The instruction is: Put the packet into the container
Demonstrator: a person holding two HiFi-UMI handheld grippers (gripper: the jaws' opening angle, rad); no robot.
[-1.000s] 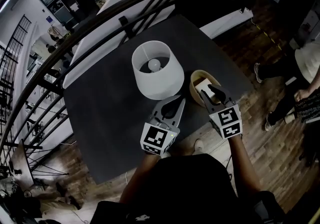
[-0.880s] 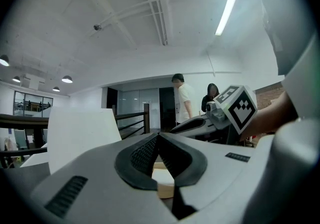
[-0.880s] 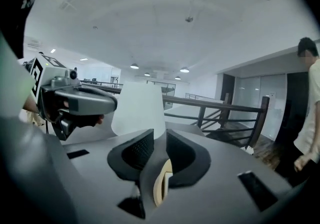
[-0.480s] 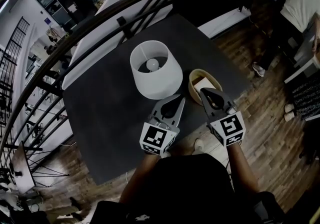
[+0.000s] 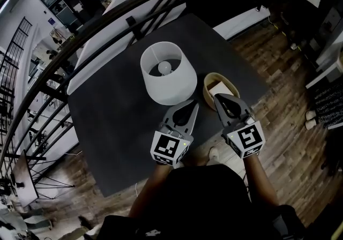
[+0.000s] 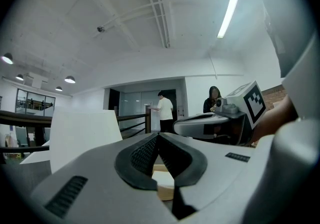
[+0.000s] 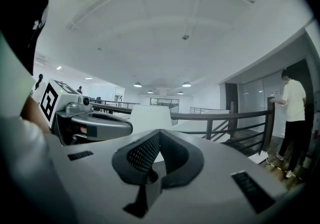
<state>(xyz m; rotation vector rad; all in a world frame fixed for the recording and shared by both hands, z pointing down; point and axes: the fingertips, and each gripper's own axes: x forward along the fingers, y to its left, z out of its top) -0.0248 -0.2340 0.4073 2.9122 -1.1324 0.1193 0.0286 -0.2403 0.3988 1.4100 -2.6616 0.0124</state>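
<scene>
A tan bowl-shaped container (image 5: 208, 84) stands on the dark table (image 5: 118, 115), right of the lamp. A white packet (image 5: 219, 90) lies inside it. My right gripper (image 5: 221, 98) is shut and empty, with its tips over the bowl's near rim; in the right gripper view its jaws (image 7: 159, 132) meet with nothing between them. To the left of the bowl my left gripper (image 5: 194, 105) is shut, tips near the lamp's base. The left gripper view shows its jaws (image 6: 157, 135) closed, and the tan container (image 6: 166, 194) lies below them.
A white lamp shade (image 5: 169, 81) with a bulb stands on the table just beyond both grippers. A black railing (image 5: 134, 16) runs behind the table. The table's right corner and wooden floor (image 5: 284, 126) lie beside the bowl. People stand far off.
My right gripper's jaws, slightly apart over the packet a second ago, have shut, and the gripper has drawn back and up a little. The left gripper has stayed put. A bystander at the right walked off.
</scene>
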